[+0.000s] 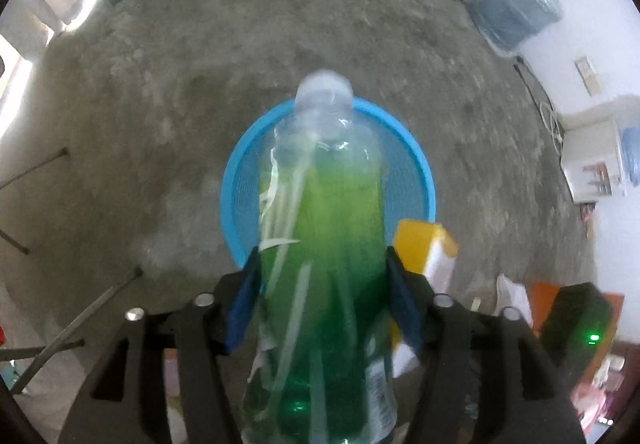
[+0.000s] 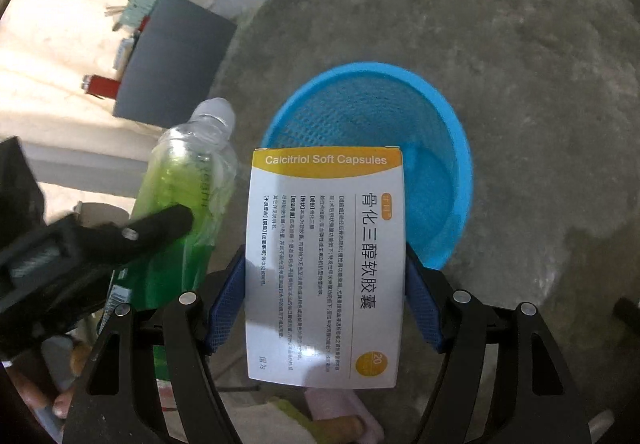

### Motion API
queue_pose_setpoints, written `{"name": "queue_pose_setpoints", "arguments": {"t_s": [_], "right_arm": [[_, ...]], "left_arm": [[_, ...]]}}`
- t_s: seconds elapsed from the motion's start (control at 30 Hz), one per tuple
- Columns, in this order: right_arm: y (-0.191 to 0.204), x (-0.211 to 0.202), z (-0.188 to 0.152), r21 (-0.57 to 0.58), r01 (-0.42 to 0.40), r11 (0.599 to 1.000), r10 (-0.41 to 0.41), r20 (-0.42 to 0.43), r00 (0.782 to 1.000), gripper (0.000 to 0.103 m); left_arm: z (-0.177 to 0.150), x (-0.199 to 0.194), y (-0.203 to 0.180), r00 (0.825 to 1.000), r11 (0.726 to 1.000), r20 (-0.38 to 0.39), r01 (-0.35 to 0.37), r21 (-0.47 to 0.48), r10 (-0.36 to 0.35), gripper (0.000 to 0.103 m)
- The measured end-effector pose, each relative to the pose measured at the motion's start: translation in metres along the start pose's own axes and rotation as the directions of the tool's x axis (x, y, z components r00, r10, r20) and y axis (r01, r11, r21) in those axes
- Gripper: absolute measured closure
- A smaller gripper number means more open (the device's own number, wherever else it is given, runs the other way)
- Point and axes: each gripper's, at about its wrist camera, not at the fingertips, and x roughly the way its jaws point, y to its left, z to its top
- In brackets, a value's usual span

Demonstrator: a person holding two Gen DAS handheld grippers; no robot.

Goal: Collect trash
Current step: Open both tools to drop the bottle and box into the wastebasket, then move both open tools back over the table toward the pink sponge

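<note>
The concrete floor (image 1: 360, 24) spreads beyond both pairs of fingers. A blue mesh basket (image 2: 452, 148) stands on it, just ahead of and below them. The left gripper (image 1: 322, 284) has a green-tinted plastic bottle (image 1: 332, 244) between its blue fingers (image 1: 244, 300); whether they press it is unclear. The right gripper (image 2: 325, 284) pinches a white-and-yellow capsule box (image 2: 324, 264) by its sides.

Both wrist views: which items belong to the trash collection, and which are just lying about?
Job: green bottle in left gripper; capsule box in right gripper; blue basket.
Lying about: water jug, red lighter, dark board.
</note>
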Motion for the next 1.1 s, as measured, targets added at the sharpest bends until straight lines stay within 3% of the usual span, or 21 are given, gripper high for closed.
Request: {"name": "queue_pose_setpoints", "arguments": {"t_s": [0.07,0.33,0.53,0.67,0.87,1.1], "right_arm": [[0.001,0.013,0.008,0.009,0.013,1.0,-0.013,-0.015,1.0,0.032],[0.004,0.0,0.004,-0.045,0.084,0.995,-0.082,0.04,0.996,0.028],[0.009,-0.015,0.013,-0.095,0.105,0.99,-0.093,0.12,0.988,0.025],[0.007,-0.033,0.011,-0.087,0.062,0.994,-0.048,0.165,0.985,0.025],[0.004,-0.048,-0.008,-0.102,0.014,0.995,0.004,0.172,0.985,0.025],[0.014,-0.081,-0.033,-0.113,-0.04,0.993,0.063,0.203,0.977,0.025]], "left_arm": [[0.006,-0.007,-0.002,0.998,1.0,0.051,-0.023,-0.012,0.023,0.026],[0.012,-0.036,0.009,0.992,0.996,0.125,0.032,-0.083,-0.022,0.025],[-0.01,-0.083,-0.004,0.978,0.997,0.197,0.069,-0.021,-0.064,0.025],[-0.032,-0.131,-0.005,0.961,0.995,0.261,0.088,0.039,-0.095,0.025],[-0.065,-0.194,0.013,0.931,0.991,0.338,0.129,0.042,-0.135,0.025],[-0.119,-0.263,0.045,0.885,0.979,0.42,0.191,0.065,-0.2,0.024]]}}
